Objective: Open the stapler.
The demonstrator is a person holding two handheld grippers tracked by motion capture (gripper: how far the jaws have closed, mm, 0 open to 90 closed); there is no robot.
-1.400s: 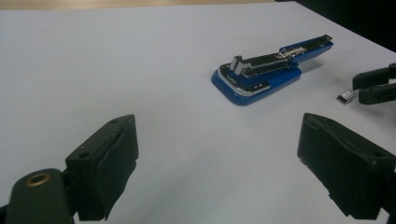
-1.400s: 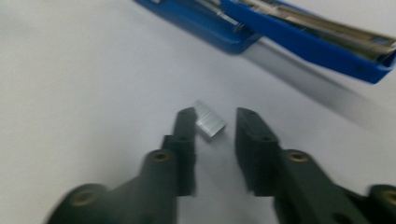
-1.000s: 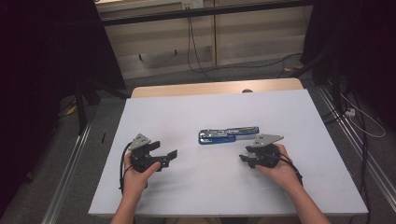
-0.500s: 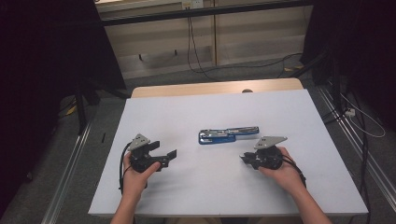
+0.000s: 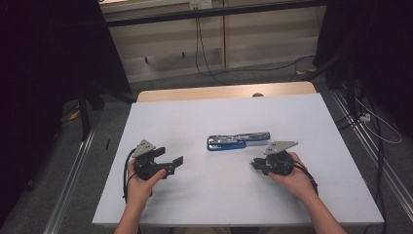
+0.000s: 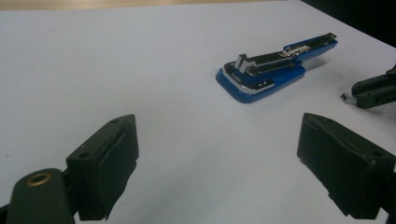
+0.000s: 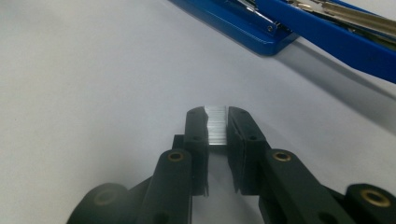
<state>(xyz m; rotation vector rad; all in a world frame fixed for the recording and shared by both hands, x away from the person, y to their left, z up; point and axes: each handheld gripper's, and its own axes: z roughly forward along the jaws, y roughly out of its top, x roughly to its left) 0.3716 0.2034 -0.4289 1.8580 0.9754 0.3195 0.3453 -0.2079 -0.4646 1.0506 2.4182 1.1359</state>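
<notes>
A blue stapler (image 5: pixel 237 141) lies swung open on the white table top, its metal magazine showing (image 6: pixel 271 70). My right gripper (image 5: pixel 255 164) rests just below its right end. In the right gripper view its jaws have just been closing, and the right gripper (image 7: pixel 216 116) is now shut on a short silver strip of staples (image 7: pixel 216 127), with the stapler (image 7: pixel 299 28) close ahead. My left gripper (image 5: pixel 174 165) lies at the left, pointing at the stapler. The left gripper (image 6: pixel 219 154) is open with nothing between its pads. The right gripper's tip (image 6: pixel 348 95) shows at that view's right edge.
The white table top (image 5: pixel 219 200) has bare room all around the stapler. A wooden strip (image 5: pixel 195 92) runs along its far edge. Beyond it are dark floor, cables (image 5: pixel 204 53) and metal rails (image 5: pixel 73 165) at both sides.
The right gripper's jaws have drawn together. Both hands and the stapler have stayed where they were.
</notes>
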